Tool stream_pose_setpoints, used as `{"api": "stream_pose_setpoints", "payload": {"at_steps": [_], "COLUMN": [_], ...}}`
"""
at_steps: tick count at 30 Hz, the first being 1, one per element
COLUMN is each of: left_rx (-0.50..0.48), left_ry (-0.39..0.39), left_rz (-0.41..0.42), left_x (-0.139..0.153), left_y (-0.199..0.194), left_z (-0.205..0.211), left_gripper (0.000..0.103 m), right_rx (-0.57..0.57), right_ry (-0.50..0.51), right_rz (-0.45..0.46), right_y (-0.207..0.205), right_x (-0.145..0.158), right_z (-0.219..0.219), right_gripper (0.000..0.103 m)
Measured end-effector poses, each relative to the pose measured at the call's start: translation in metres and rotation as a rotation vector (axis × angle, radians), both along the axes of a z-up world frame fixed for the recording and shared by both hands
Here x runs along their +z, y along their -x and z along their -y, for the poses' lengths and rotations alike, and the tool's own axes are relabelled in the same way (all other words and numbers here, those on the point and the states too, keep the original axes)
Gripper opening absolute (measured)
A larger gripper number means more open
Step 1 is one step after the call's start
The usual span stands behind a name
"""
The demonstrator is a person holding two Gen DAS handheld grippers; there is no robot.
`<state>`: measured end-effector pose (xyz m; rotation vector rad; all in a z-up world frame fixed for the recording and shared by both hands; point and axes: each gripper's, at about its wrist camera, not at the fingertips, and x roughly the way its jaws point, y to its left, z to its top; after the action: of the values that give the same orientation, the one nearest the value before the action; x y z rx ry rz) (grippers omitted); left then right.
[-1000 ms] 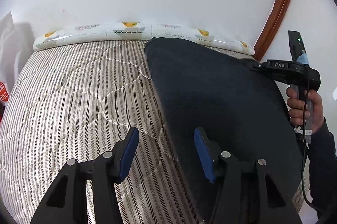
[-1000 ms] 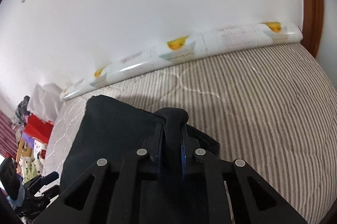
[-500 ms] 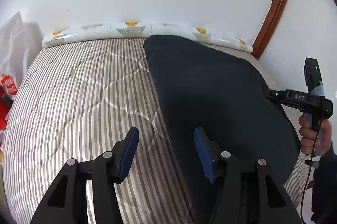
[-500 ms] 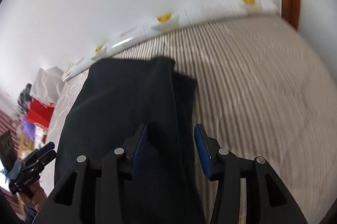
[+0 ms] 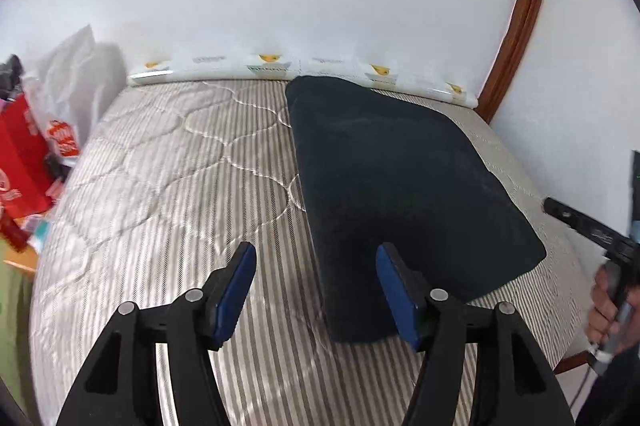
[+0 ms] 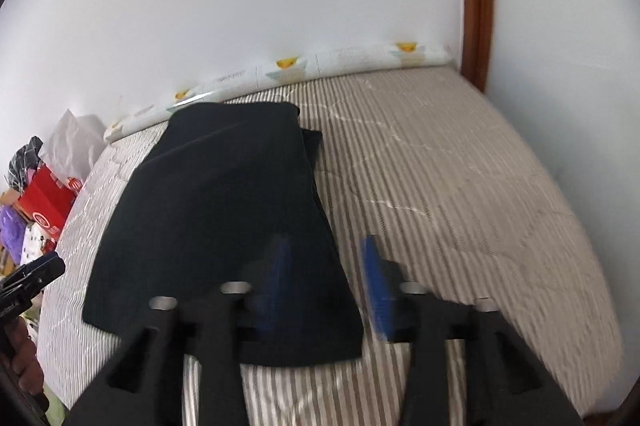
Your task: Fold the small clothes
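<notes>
The dark folded garment [image 5: 404, 185] is lying flat on the striped bed [image 5: 160, 185]. The left gripper [image 5: 316, 286] and right gripper [image 6: 326, 278] are hovering above its near edge, jaws just opening, released, gripping nothing.

Dark folded garment [image 6: 224, 209] on striped mattress [image 6: 460, 185]

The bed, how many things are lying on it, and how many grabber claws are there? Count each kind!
Dark folded garment on the striped mattress: 1
Duck-print roll along the wall: 1
Grippers, both open and empty: 2, the left gripper and the right gripper, whose jaws have just been opening
Total: 4
</notes>
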<state>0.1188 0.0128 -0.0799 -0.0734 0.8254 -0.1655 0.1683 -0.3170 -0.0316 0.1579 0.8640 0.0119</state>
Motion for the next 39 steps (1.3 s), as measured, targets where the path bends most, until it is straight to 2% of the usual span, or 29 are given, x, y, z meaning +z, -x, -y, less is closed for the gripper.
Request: {"api": "stream_pose_setpoints", "payload": {"at_steps": [3, 7, 10, 14, 18, 21, 27, 39], "left_rx": [-0.002, 0.013, 0.029, 0.041, 0.056, 0.065, 0.086, 0.079], "left_ry": [-0.006, -0.04, -0.044, -0.054, -0.063, -0.06, -0.056, -0.061], "left_rz": [0.03, 0.068, 0.092, 0.104, 0.127, 0.143, 0.161, 0.151], "left_x": [0.016, 0.037, 0.047, 0.056, 0.062, 0.066, 0.071, 0.066], "left_y": [0.023, 0.056, 0.079, 0.105, 0.13, 0.142, 0.154, 0.16], "left_z": [0.014, 0.026, 0.029, 0.031, 0.027, 0.025, 0.021, 0.025], "left_gripper": [0.07, 0.075, 0.079, 0.081, 0.085, 0.087, 0.088, 0.088], "right_rx": [-0.011, -0.029, -0.028, -0.061, -0.085, -0.083, -0.08, -0.102], "right_ry": [-0.012, 0.048, 0.025, 0.029, 0.117, 0.163, 0.156, 0.16], "right_rz": [0.02, 0.05, 0.077, 0.07, 0.117, 0.132, 0.163, 0.171], "right_y": [0.026, 0.058, 0.083, 0.106, 0.136, 0.155, 0.183, 0.197], "right_x": [0.022, 0.049, 0.063, 0.071, 0.085, 0.094, 0.104, 0.105], "right_z": [-0.002, -0.01, -0.011, -0.012, -0.021, -0.028, -0.035, -0.035], "right_gripper": [0.06, 0.063, 0.066, 0.084, 0.101, 0.103, 0.103, 0.103]}}
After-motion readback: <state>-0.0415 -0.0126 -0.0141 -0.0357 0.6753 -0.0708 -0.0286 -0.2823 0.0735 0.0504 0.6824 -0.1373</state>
